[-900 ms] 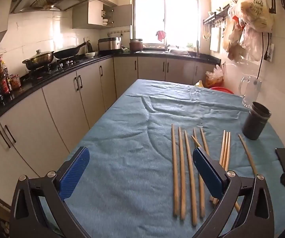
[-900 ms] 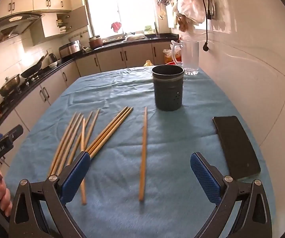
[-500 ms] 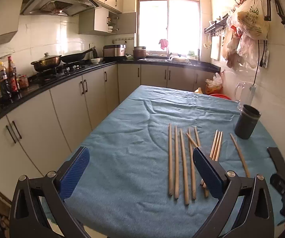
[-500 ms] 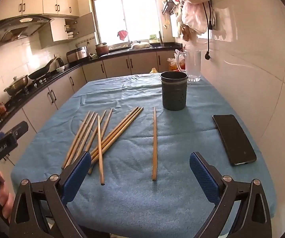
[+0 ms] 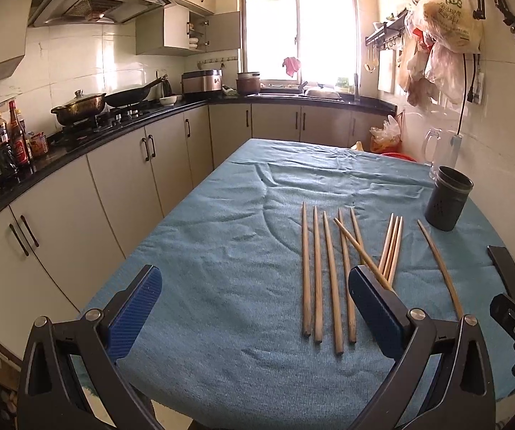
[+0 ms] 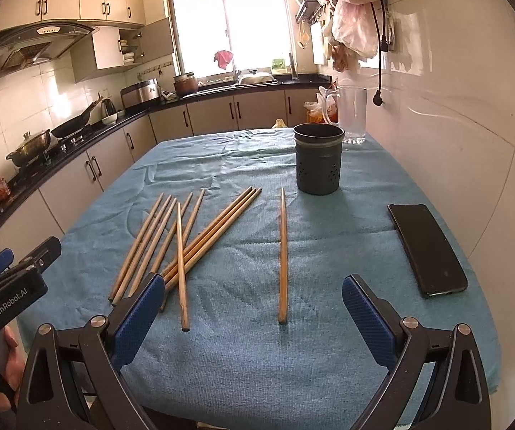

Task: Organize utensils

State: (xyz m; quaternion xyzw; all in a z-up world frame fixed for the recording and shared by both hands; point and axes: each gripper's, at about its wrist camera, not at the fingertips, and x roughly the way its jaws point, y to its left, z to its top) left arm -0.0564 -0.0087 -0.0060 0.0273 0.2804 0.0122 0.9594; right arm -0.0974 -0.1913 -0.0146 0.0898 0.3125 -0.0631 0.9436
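Kitchen table w/ blue cloth [image 6: 257,358]: at left we hold the left black gripper w/ blue pads [image 5: 253,308], jaws fully apart, nothing in them. Loose brown wooden chopsticks [image 6: 171,240] lie mid-cloth, one single stick [image 6: 283,251] apart. Our right gripper [image 6: 250,315] gapes wide, empty. Dark perforated cylindrical holder [image 6: 317,159] stands behind; black phone [image 6: 427,249] far right.

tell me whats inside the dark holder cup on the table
The dark holder cup shows only a shadowed inner wall near its rim, no chopsticks sticking out. Its bottom is hidden by the wall.
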